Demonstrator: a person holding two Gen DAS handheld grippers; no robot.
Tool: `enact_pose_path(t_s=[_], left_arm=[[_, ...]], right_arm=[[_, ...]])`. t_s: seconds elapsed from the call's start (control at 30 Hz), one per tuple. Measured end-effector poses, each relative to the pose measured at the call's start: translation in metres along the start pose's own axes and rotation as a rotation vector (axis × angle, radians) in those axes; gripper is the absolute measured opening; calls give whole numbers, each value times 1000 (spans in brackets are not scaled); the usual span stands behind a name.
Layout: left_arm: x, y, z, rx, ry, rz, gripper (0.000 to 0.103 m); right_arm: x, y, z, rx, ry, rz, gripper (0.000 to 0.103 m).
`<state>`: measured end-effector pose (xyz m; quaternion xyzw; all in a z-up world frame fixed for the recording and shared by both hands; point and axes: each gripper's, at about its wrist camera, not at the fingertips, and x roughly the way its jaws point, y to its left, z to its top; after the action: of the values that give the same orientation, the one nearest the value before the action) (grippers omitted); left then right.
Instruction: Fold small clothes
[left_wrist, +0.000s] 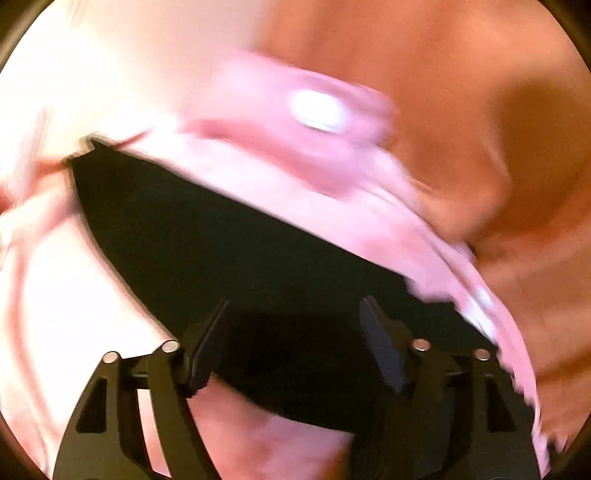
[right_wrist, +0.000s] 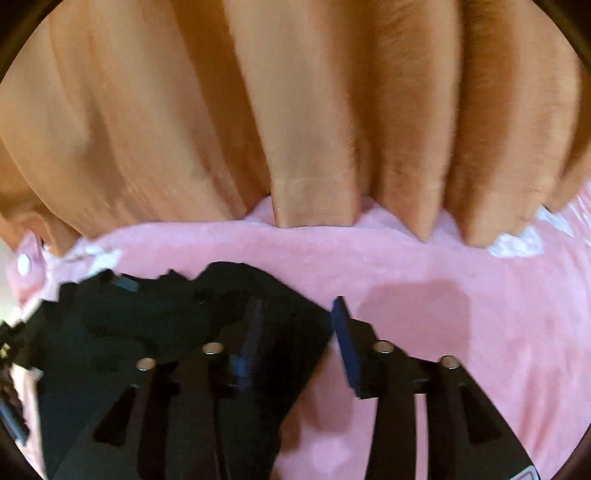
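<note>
**A:** Where's the garment now?

**B:** The black cloth (left_wrist: 229, 236) lies on the pink blanket (right_wrist: 461, 314), right under both my tongs. Through the left camera it shows as a flat dark panel with a straight edge running slantwise and a corner at the upper left. Through the right camera the same cloth (right_wrist: 147, 314) looks bunched and wrinkled, with a ragged edge.

**A:** And the tongs?

**B:** My left tongs (left_wrist: 295, 347) stand open, fingers spread wide over the cloth, nothing between them. My right tongs (right_wrist: 295, 332) are open too, with one finger over the black cloth and the other over bare blanket, so they straddle its edge.

**A:** How will it handle?

**B:** Light and limp, I'd judge. It will sag and crease as soon as it's lifted, and the plush blanket may drag at it. I'd pinch it at the edge or that corner, one layer only.

**A:** Anything else nearby?

**B:** An orange drape (right_wrist: 295, 110) hangs in folds behind the blanket. The left view is blurred, so I can't tell any finer detail.
</note>
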<state>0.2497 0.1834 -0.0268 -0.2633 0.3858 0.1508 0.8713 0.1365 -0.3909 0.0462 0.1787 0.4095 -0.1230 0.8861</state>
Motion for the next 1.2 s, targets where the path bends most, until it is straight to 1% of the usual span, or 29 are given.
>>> enact_pose_path(t_s=[0.07, 0.1, 0.13, 0.17, 0.2, 0.23, 0.27, 0.3, 0.33, 0.37, 0.4, 0.47, 0.53, 0.6, 0.67, 0.7, 0.73, 0.77, 0.8, 0.83, 0.87, 0.9, 0.97, 1.0, 1.03, 1.07, 1.1, 1.17, 1.2], left_arm=[[6, 39, 14, -132, 23, 41, 70], [9, 53, 20, -173, 30, 52, 70], [15, 68, 26, -195, 33, 73, 68], [18, 75, 30, -191, 29, 68, 65], [21, 77, 34, -162, 22, 83, 57], [22, 74, 36, -137, 23, 106, 41], [23, 67, 36, -109, 24, 111, 24], [25, 59, 36, -77, 36, 65, 0], [27, 46, 35, -50, 62, 16, 0], [23, 33, 33, -26, 55, -13, 0], [16, 14, 29, 25, 30, -34, 0], [-14, -44, 15, 210, -55, -105, 0], [-44, -93, -10, 341, -94, -211, 0], [-60, -122, -36, 397, -59, -292, 2], [-58, -125, -44, 387, -24, -289, 4], [-53, -121, -42, 369, -10, -271, 8], [-43, -105, -32, 322, 6, -221, 16], [-36, -93, -25, 277, 9, -168, 21], [-31, -74, -17, 227, 6, -101, 30], [-22, -46, -7, 160, -7, 12, 36], [-18, -23, 1, 116, -14, 86, 37], [-12, 10, 10, 54, -6, 184, 37], [-5, 60, 26, -67, 44, 291, 40], [-3, 76, 30, -111, 59, 304, 43], [1, 99, 36, -188, 77, 312, 48], [5, 118, 42, -249, 81, 301, 48], [7, 126, 46, -262, 70, 283, 48], [14, 131, 59, -198, 29, 294, 46], [18, 131, 63, -162, 24, 308, 32]], right_arm=[[-19, 2, -11, 48, 5, 60, 53], [-22, 8, -22, 55, 17, 74, 53], [-27, 14, -30, 54, 29, 84, 53], [-32, 23, -38, 46, 38, 91, 53], [-36, 31, -44, 34, 44, 92, 53], [-39, 44, -51, 9, 51, 90, 53], [-42, 57, -57, -16, 53, 94, 53], [-42, 65, -62, -32, 49, 100, 53], [-41, 78, -68, -47, 41, 105, 53], [-46, 91, -74, -66, 25, 110, 53], [-52, 98, -80, -74, 13, 118, 53], [-59, 112, -92, -88, -13, 147, 53], [-57, 123, -99, -130, -21, 141, 56], [-50, 132, -104, -209, -7, 96, 57], [-46, 133, -108, -261, -26, 25, 57], [-45, 132, -108, -271, -27, 9, 57], [-45, 131, -108, -269, -19, 10, 57], [-44, 129, -107, -259, -11, 21, 57], [-44, 129, -106, -251, -7, 34, 57], [-43, 129, -105, -247, -2, 43, 57], [-41, 130, -105, -248, 2, 44, 57], [-41, 132, -105, -256, 2, 45, 57], [-39, 139, -106, -274, 3, 48, 58], [-38, 141, -107, -282, 5, 52, 58], [-38, 144, -109, -290, 9, 54, 58], [-37, 147, -111, -294, 15, 57, 58], [-36, 150, -114, -301, 25, 67, 58], [-36, 157, -120, -311, 36, 80, 58], [-36, 160, -122, -319, 38, 81, 58]])
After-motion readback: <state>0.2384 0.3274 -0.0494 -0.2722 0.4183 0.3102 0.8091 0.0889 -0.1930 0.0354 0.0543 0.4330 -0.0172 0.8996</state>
